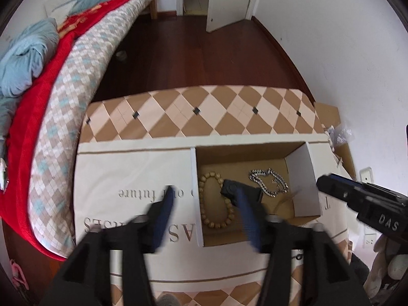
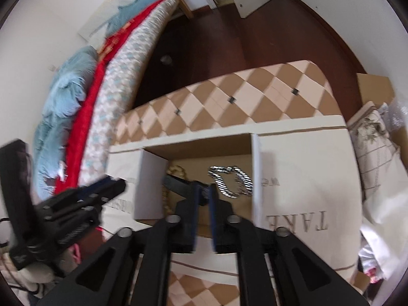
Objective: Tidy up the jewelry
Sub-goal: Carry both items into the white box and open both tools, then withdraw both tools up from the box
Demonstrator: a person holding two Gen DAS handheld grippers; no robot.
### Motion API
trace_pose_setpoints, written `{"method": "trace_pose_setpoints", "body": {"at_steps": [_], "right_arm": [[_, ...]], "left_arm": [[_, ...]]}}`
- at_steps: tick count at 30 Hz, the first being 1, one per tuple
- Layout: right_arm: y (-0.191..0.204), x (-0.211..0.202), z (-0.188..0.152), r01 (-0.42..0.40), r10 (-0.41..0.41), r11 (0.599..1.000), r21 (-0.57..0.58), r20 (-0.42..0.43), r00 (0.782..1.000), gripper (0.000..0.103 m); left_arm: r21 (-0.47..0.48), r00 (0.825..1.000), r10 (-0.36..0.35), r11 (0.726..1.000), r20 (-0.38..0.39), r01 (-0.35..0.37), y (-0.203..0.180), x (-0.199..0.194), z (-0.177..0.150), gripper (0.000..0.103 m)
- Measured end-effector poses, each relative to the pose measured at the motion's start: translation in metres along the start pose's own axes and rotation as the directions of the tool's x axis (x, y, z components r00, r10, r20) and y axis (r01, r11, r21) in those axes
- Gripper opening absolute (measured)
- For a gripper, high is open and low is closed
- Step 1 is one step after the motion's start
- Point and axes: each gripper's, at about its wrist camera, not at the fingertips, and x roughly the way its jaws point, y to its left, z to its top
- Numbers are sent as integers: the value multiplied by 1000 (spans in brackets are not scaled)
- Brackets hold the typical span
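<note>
An open cardboard compartment [image 1: 301,178] in a white box holds a wooden bead bracelet [image 1: 214,201], a silver chain bracelet [image 1: 270,181] and a black object [image 1: 232,191] between them. My left gripper [image 1: 201,196] is open above the box, its right finger over the beads. My right gripper [image 2: 203,191] hovers over the same compartment [image 2: 199,150] with its jaws nearly closed and nothing between them, just left of the silver chain [image 2: 230,181]. The beads [image 2: 176,172] are partly hidden there. Each gripper shows in the other's view: right [image 1: 362,201], left [image 2: 76,201].
The white printed box [image 1: 132,186] sits on a checkered brown-and-cream surface [image 1: 199,112]. A bed with red and blue blankets [image 1: 38,97] lies to the left. Cardboard and bags [image 2: 377,132] stand to the right. Dark wood floor and a door [image 1: 224,0] lie beyond.
</note>
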Motion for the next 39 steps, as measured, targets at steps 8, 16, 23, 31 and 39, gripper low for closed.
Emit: {"method": "trace_pose_setpoints", "body": {"at_steps": [8, 16, 23, 31, 39], "right_arm": [[-2, -10, -7, 181, -178, 983, -40, 64, 982, 89], [8, -3, -30, 391, -380, 915, -98, 113, 918, 103], [15, -9, -40, 414, -399, 906, -92, 142, 906, 103], [26, -44, -55, 412, -391, 908, -78, 200, 898, 103], [47, -102, -84, 428, -388, 901, -71, 309, 868, 103]], "left_arm": [[12, 988, 139, 990, 71, -141, 6, -9, -6, 96], [-1, 970, 214, 977, 112, -215, 8, -12, -26, 102], [-8, 970, 213, 977, 116, -214, 6, -18, -38, 102], [-26, 968, 186, 982, 166, -185, -1, -56, -50, 102], [-38, 960, 157, 988, 232, -152, -14, -106, -72, 102]]}}
